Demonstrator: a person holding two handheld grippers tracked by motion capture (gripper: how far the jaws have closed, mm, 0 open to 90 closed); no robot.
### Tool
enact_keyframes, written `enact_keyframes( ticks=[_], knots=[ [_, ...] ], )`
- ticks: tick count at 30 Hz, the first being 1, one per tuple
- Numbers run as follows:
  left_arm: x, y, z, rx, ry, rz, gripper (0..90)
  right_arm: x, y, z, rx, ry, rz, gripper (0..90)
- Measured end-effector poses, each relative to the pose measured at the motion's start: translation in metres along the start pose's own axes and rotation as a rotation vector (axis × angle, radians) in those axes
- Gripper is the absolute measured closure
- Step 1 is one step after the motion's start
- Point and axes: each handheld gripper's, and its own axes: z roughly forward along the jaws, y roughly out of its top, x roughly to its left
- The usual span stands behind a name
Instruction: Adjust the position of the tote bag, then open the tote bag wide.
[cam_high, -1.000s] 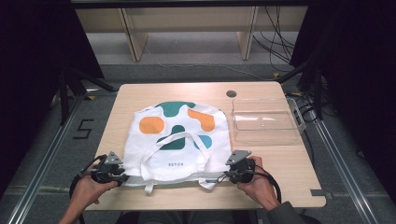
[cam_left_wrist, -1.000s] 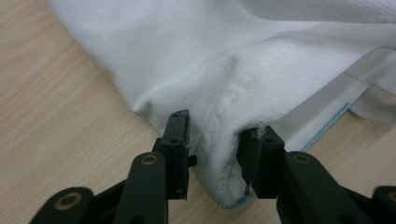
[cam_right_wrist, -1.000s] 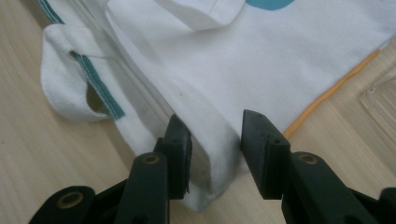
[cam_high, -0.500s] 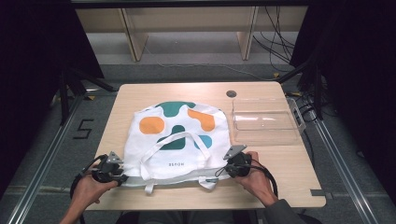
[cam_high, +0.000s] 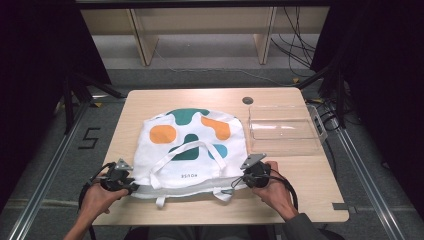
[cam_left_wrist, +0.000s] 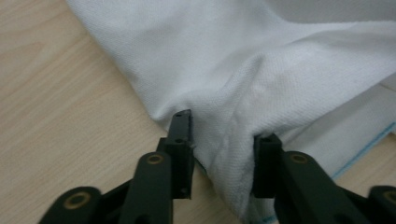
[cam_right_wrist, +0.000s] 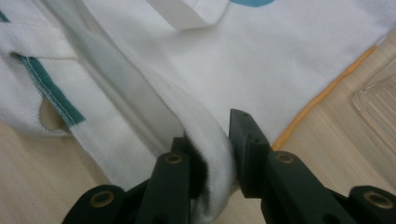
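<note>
The tote bag (cam_high: 192, 145) lies flat in the centre of the high view, its open mouth and handles toward the bottom of the frame and its closed end toward the top. The mouth hem runs left to right along the lower edge of the bag. This is the axis the coming move turns on, since each gripper sits at one end of that hem.

The left gripper (cam_high: 125, 182) is at the lower left corner of the bag. In the left gripper view, a raised fold of white cloth (cam_left_wrist: 233, 135) stands between the two black jaws. The jaws have just been closing and now bear on the fold from both sides, narrowly set.

The right gripper (cam_high: 240, 181) is at the lower right corner of the bag. In the right gripper view, a rolled hem edge (cam_right_wrist: 212, 154) fills the gap between the jaws, which have just been closing and now pinch it.

Both hands are equally near the bag, each at its own corner. The bag extends away from both grippers toward the top of the high view.

A clear plastic tray (cam_high: 285, 129) rests on the table (cam_high: 300, 200) just beside the bag, at centre right of the high view.

Judgement: both corners appear gripped, so the next move is likely a lift or fold carried toward the top of the frame.
</note>
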Motion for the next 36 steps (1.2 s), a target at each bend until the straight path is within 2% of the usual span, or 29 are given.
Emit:
enact_keyframes(
  ticks=[2,6,9,12,13,14,15,18,20,21,23,27,28,29,31,33,35,36],
  knots=[
    [-0.001,0.001,0.0,-0.003,0.009,0.014,79.1,0.0,-0.001,0.001,-0.015,-0.006,0.006,77.8],
    [-0.004,0.002,0.0,0.003,0.025,0.041,83.0,-0.002,-0.001,-0.001,-0.011,0.006,0.005,78.2],
    [-0.004,0.003,-0.005,-0.001,0.024,0.047,83.3,-0.002,-0.001,-0.002,-0.019,0.006,0.013,78.4],
    [-0.005,0.003,-0.009,-0.009,0.004,0.053,83.3,-0.003,-0.002,-0.004,-0.034,0.012,0.014,78.6],
    [-0.005,0.003,-0.009,-0.014,0.012,0.053,83.3,-0.003,-0.002,-0.004,-0.034,0.012,0.014,78.6],
    [-0.005,0.003,-0.012,-0.006,0.003,0.079,83.2,-0.004,-0.002,-0.007,-0.021,0.023,0.011,78.7],
    [-0.006,0.003,-0.012,-0.005,-0.006,0.071,83.2,-0.004,-0.003,-0.008,-0.032,0.023,0.014,78.7],
    [-0.008,0.003,-0.016,-0.012,0.001,0.09,83.3,-0.003,-0.003,-0.01,-0.039,0.02,0.029,78.9],
    [-0.008,0.002,-0.018,-0.019,-0.017,0.088,83.2,-0.004,-0.002,-0.015,-0.029,0.036,0.018,79.2],
    [-0.008,0.002,-0.018,-0.019,-0.017,0.088,83.2,-0.003,-0.003,-0.015,-0.046,0.03,0.023,79.2],
    [-0.01,0.002,-0.022,-0.011,-0.014,0.103,83.3,-0.002,-0.003,-0.017,-0.039,0.039,0.029,79.3],
    [-0.012,0.002,-0.024,-0.008,-0.019,0.102,83.3,-0.001,-0.003,-0.02,-0.036,0.04,0.013,79.4],
    [-0.012,0.002,-0.026,-0.007,-0.024,0.11,83.3,0.0,-0.002,-0.022,-0.029,0.044,0.025,79.6],
    [-0.013,0.002,-0.029,-0.012,-0.025,0.109,83.4,0.0,-0.002,-0.024,-0.03,0.042,-0.003,79.7],
    [-0.013,0.003,-0.032,-0.013,-0.017,0.125,83.5,0.0,0.0,-0.028,-0.015,0.048,-0.014,80.1],
    [-0.013,0.004,-0.033,-0.004,-0.019,0.119,83.6,0.002,0.001,-0.029,-0.032,0.026,-0.028,80.7],
    [-0.014,0.005,-0.036,-0.025,-0.01,0.139,83.6,0.002,0.002,-0.03,-0.026,0.033,-0.031,80.8],
    [-0.014,0.006,-0.037,-0.019,-0.024,0.136,83.7,0.0,0.003,-0.031,-0.03,0.035,-0.038,81.0]
  ],
)
